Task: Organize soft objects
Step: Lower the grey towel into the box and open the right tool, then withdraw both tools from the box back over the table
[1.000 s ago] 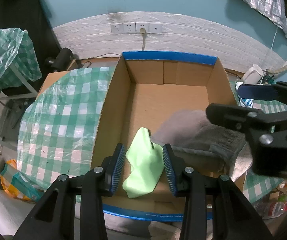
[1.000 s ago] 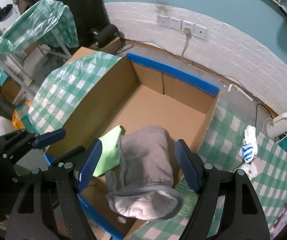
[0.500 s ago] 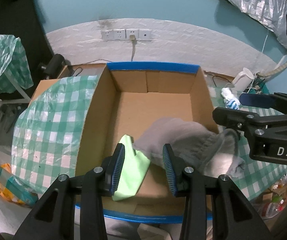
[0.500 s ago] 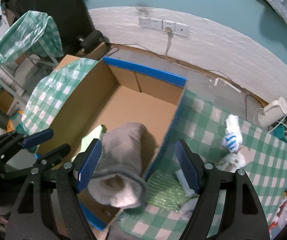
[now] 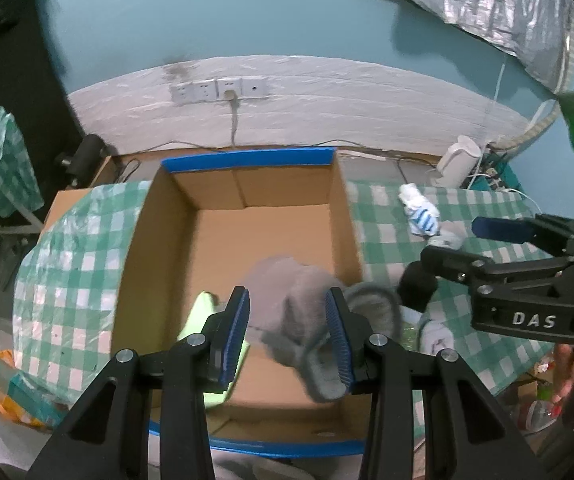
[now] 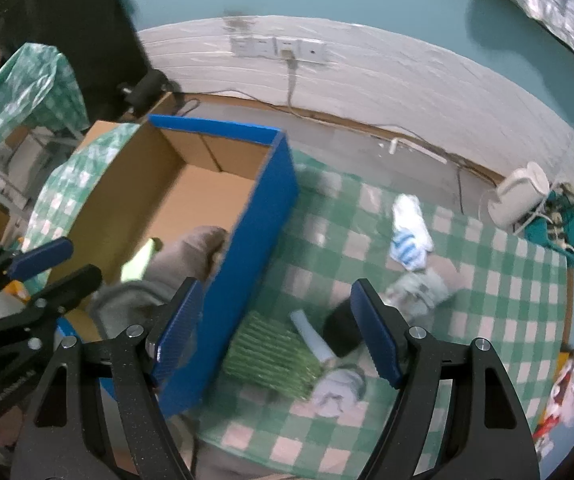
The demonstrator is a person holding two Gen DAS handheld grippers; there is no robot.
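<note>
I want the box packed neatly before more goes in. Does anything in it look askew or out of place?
Yes. The grey garment is not fully inside the cardboard box: one end slumps over the box's right wall near the front corner. The light green cloth lies flat on the box floor beside it.

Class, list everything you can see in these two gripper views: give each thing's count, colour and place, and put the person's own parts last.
cardboard box: one, brown with blue edges, on the table's left part
grey garment: one, grey, in the box, draped over its right wall
green cloth: one, light green, in the box, left of the garment
checked tablecloth: one, green and white, covers the table
striped socks: one bundle, white and blue, on the cloth right of the box
ribbed green item: one, beside the box's blue wall
black item: one, near the ribbed item
wall sockets: one row, white, on the wall
kettle: one, white, far right
left gripper: open, above the box
right gripper: open, above the cloth
</note>
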